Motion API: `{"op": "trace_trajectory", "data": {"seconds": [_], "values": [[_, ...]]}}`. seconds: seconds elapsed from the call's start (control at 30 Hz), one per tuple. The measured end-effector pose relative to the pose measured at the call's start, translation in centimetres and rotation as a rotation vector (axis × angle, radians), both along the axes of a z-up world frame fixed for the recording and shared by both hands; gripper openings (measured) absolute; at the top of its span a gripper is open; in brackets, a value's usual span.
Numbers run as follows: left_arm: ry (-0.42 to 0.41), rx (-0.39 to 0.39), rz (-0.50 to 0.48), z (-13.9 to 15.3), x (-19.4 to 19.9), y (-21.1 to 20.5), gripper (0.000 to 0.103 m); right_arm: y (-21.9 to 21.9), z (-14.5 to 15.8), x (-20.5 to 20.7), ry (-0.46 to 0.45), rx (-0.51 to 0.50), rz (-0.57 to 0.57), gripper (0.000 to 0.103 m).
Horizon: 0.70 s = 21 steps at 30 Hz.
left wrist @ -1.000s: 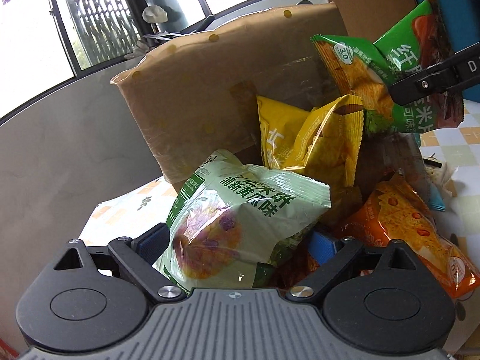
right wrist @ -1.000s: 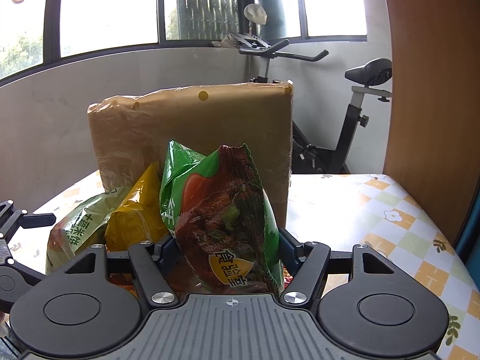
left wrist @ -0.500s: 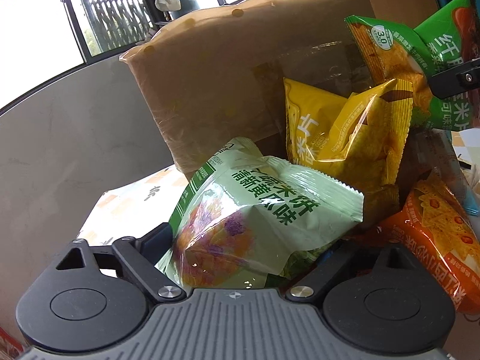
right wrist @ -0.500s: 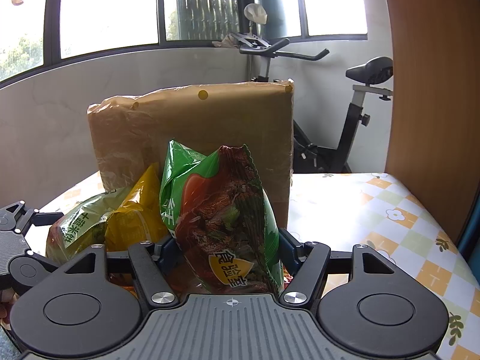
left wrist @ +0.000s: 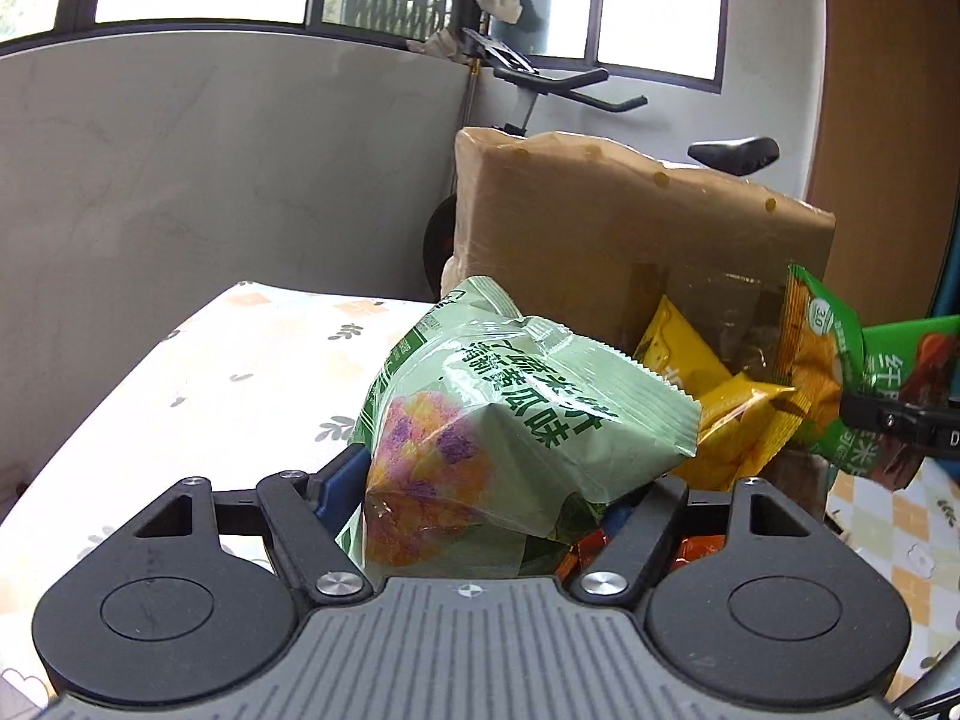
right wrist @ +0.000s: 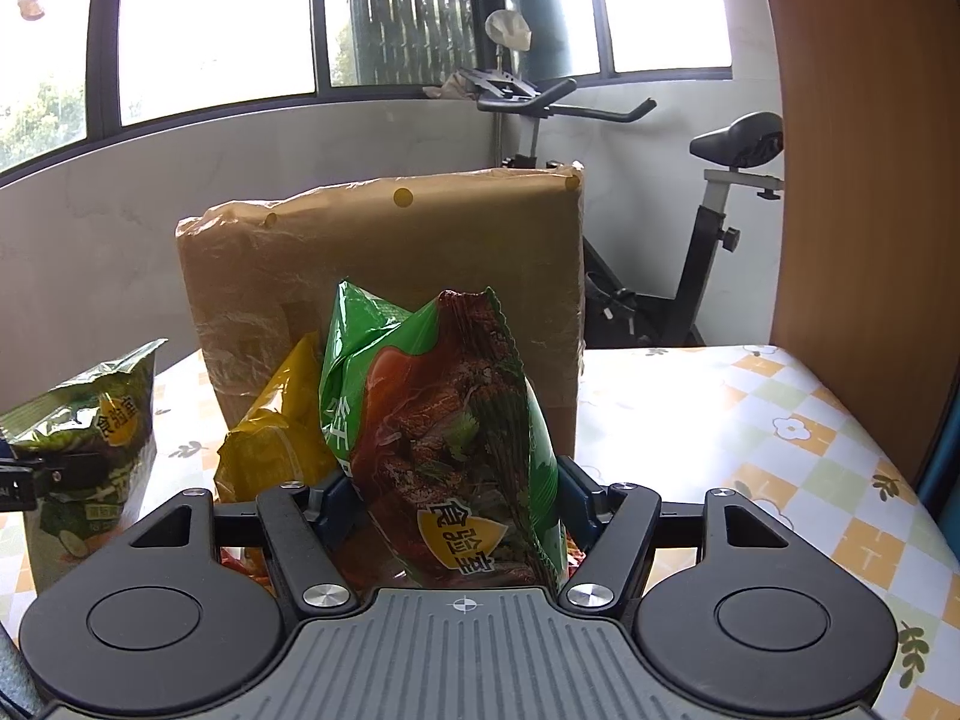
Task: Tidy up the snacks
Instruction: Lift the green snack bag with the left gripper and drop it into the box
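Closing on the puffy pale green bag (left wrist: 510, 438), my left gripper (left wrist: 480, 492) lifted it toward 9 o'clock; my right gripper (right wrist: 450, 492) squeezes the soft, crinkly dark green bag (right wrist: 444, 438) low down.

Straight ahead, blocked: tall brown box (right wrist: 384, 300) standing upright on the table (right wrist: 750, 420), with yellow bag (right wrist: 276, 426) leaning against its front. Left claw (left wrist: 486, 480) filled by pale green bag (left wrist: 510, 420), jaws just closing around it; right claw (right wrist: 456, 492) filled by green and red bag (right wrist: 456, 420). Little gap between the two bags. Open table to the right of the box, bare up to the wooden panel (right wrist: 870, 180). Open table also left of the box, up to the grey wall (left wrist: 210, 180).
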<state>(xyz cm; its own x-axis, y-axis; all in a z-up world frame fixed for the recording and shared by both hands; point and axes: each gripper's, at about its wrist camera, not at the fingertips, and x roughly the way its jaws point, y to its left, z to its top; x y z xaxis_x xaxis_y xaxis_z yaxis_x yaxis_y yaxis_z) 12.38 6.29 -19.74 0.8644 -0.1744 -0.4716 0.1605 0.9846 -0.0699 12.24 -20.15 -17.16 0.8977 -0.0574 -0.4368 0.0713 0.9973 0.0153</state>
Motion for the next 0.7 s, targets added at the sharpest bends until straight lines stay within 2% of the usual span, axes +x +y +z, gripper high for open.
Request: {"op": "trace_trajectory", "data": {"seconds": [0.2, 0.37, 0.53, 0.7], "values": [[-0.038, -0.078, 0.008, 2.0, -0.6, -0.1, 0.077, -0.6, 1.5, -0.3, -0.029, 0.032, 0.000, 0.062], [-0.131, -0.113, -0.018, 5.6, -0.9, -0.1, 0.077, -1.7, 4.1, -0.7, -0.073, 0.078, -0.014, 0.062], [-0.219, -0.164, -0.076, 9.7, -0.4, -0.6, 0.077, -3.0, 8.0, -0.8, -0.127, 0.133, -0.013, 0.062], [-0.282, -0.261, -0.128, 13.8, 2.1, -1.6, 0.077, -3.3, 12.2, 0.2, -0.193, 0.122, 0.029, 0.062]]}}
